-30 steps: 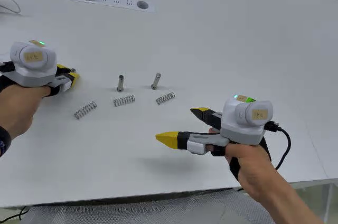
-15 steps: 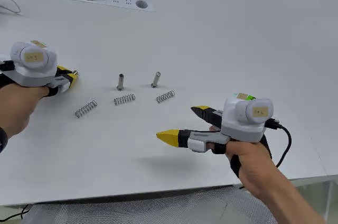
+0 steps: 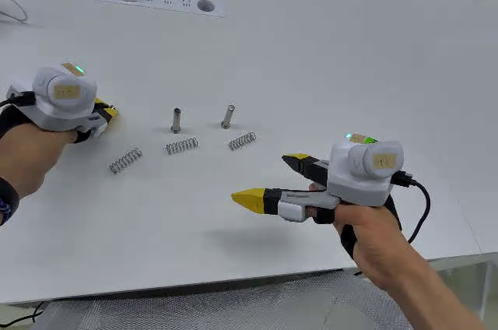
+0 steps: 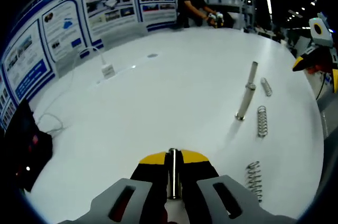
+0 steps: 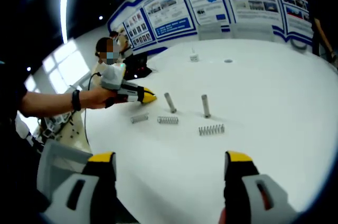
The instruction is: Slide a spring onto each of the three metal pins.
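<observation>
Two yellow jaws of the left gripper squeeze a held pin — it lies straight between them. The right gripper has its jaws spread wide, with nothing in them, over the white table. Between the two grippers a left pin and a right pin stand up. Near them lie three springs — a left spring, a middle spring and a right spring, all flat.
</observation>
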Demonstrator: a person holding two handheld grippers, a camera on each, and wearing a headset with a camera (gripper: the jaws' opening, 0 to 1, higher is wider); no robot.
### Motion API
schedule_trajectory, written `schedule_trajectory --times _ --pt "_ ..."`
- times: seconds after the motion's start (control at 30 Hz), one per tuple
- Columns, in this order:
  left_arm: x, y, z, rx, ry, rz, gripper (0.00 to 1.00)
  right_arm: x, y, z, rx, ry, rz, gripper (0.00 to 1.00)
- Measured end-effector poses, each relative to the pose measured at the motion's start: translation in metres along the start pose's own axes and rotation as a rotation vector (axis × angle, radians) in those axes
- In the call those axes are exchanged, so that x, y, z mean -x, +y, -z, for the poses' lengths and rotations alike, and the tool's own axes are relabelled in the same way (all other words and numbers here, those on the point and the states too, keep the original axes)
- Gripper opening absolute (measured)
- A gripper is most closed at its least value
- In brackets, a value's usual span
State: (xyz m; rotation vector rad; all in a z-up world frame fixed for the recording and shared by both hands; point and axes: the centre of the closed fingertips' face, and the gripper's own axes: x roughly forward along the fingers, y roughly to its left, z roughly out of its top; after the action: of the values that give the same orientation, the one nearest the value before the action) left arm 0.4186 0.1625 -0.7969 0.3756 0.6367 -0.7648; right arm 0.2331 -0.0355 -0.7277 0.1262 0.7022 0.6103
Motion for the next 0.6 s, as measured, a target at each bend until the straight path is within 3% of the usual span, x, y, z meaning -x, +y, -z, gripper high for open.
schedule_trajectory --times 0.17,0.27,0.6 --pt "0.0 0.001 0.0 0.047 0.009 0.005 0.08 0.003 -0.002 0.001 -0.008 -0.007 0.006 0.86" --pt "0.004 0.002 -0.003 0.085 -0.008 -0.004 0.08 0.005 -0.004 0.002 -0.012 -0.011 0.012 0.86" --pt "0.015 0.0 -0.012 0.086 -0.041 -0.008 0.08 0.008 -0.004 0.006 -0.018 -0.015 0.014 0.86"
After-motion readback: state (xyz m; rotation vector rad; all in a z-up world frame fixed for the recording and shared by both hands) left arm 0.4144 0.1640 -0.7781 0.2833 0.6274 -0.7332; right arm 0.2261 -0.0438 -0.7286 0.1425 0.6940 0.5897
